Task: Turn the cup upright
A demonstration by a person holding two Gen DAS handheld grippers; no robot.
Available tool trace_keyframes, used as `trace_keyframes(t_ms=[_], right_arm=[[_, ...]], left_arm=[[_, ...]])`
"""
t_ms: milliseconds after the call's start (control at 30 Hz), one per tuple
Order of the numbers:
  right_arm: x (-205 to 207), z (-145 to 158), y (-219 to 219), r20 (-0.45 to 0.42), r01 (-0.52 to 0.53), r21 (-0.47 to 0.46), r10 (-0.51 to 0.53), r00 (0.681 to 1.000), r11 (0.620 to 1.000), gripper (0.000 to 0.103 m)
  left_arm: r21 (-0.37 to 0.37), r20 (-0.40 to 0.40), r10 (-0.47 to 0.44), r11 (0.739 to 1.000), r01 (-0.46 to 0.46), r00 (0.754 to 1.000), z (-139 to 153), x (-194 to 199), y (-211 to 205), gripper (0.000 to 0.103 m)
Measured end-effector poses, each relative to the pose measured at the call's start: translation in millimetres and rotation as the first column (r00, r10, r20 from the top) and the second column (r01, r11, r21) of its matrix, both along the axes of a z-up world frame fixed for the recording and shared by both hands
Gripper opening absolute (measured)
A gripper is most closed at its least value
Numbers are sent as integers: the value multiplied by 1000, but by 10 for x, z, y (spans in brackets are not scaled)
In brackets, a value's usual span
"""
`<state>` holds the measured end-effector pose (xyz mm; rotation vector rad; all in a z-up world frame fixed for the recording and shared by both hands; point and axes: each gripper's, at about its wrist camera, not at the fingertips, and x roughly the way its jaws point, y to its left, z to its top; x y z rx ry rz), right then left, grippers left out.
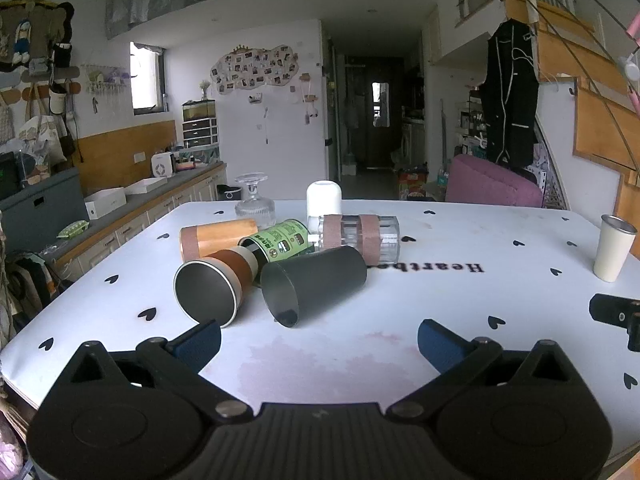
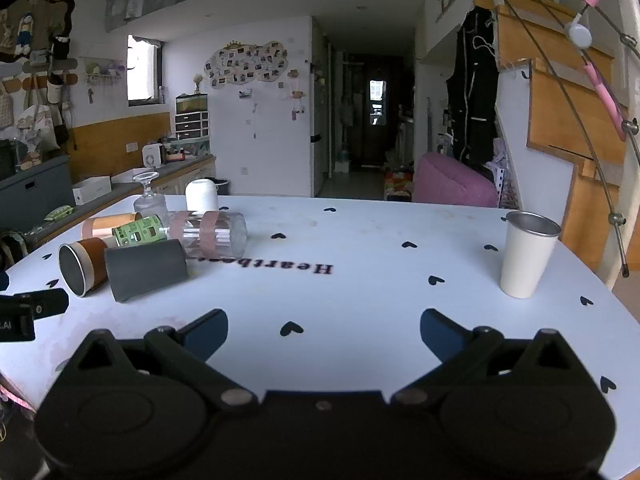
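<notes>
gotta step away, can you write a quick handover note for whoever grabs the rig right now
Left gripper: open, empty, hovering low over the table, facing the pile of cups.
Right gripper: open, empty, over bare table further right.
Done: the cream cup stands upright at the right.
Left: the black cup and the brown-banded cup lie on their sides, mouths toward the left gripper; behind them lie the wooden cup, the green can and the clear ribbed cup. The glass goblet and the white cup stand mouth down at the back.
</notes>
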<state>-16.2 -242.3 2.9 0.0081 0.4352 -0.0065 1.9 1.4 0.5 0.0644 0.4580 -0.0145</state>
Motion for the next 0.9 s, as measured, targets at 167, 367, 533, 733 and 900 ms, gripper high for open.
trace_keyframes(t_ms=[167, 367, 533, 733, 900], right_arm=[[-6, -8, -10, 0, 2, 1, -2, 1000, 1000, 103], [-13, -8, -29, 1, 8, 4, -8, 1000, 1000, 103], [-16, -6, -33, 1, 8, 4, -8, 1000, 1000, 103], [-19, -8, -32, 1, 8, 4, -8, 1000, 1000, 103], [-20, -9, -36, 1, 10, 4, -10, 1000, 1000, 103]], left_arm=[[-2, 0, 0, 1000, 0, 1000, -5, 1, 1, 103], [-5, -2, -1, 1000, 1, 1000, -6, -3, 13, 103], [-8, -6, 0, 1000, 0, 1000, -14, -2, 29, 103], [-8, -6, -1, 1000, 1, 1000, -15, 5, 24, 103], [-8, -6, 0, 1000, 0, 1000, -16, 4, 23, 103]])
